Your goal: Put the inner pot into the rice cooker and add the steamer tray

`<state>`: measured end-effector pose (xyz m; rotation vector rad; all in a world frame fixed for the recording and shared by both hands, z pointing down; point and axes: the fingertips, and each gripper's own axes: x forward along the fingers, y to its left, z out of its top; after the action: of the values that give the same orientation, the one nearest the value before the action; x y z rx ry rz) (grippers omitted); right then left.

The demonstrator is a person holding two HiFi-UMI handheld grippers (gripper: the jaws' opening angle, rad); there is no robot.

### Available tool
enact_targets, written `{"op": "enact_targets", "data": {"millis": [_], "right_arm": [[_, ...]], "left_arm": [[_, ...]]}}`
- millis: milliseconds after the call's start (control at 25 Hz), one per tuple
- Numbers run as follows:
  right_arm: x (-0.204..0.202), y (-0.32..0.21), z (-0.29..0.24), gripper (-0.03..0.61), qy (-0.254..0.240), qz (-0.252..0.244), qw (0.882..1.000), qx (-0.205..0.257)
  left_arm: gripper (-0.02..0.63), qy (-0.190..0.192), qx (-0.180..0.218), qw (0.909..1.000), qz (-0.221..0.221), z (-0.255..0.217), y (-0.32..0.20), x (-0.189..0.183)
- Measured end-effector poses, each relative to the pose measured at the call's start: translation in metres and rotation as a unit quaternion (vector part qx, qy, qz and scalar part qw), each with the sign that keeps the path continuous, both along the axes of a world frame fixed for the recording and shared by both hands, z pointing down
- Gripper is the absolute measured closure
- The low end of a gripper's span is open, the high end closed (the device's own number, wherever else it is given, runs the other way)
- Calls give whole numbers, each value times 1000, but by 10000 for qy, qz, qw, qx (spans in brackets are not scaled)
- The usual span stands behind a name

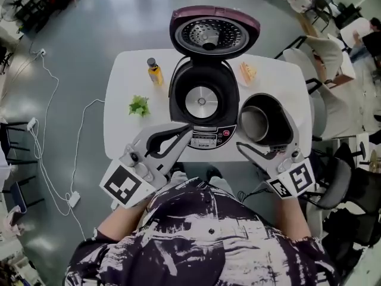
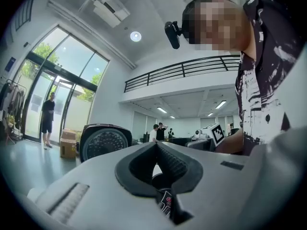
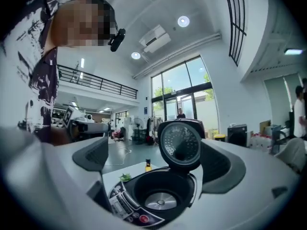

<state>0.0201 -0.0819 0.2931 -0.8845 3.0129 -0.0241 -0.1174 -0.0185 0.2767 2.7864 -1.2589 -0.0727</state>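
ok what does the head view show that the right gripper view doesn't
Only the head view shows the inner pot, still outside and just right of the rice cooker, and a pale orange snack on the table's far side. Only the right gripper view shows the tall windows and ceiling lights. Both show the cooker with its lid raised and heating plate bare, the yellow bottle, the green sprig and the right tool, open.
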Motion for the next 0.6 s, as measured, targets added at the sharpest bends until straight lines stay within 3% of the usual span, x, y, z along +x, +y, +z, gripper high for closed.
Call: {"op": "enact_targets", "data": {"millis": [320, 600], "right_arm": [[81, -41, 40, 27, 592, 1572, 9854, -263], [149, -71, 110, 28, 1024, 2102, 9690, -801]], "left_arm": [[609, 178, 44, 9979, 624, 2, -27, -4], [609, 70, 49, 9975, 698, 3, -35, 14]]}}
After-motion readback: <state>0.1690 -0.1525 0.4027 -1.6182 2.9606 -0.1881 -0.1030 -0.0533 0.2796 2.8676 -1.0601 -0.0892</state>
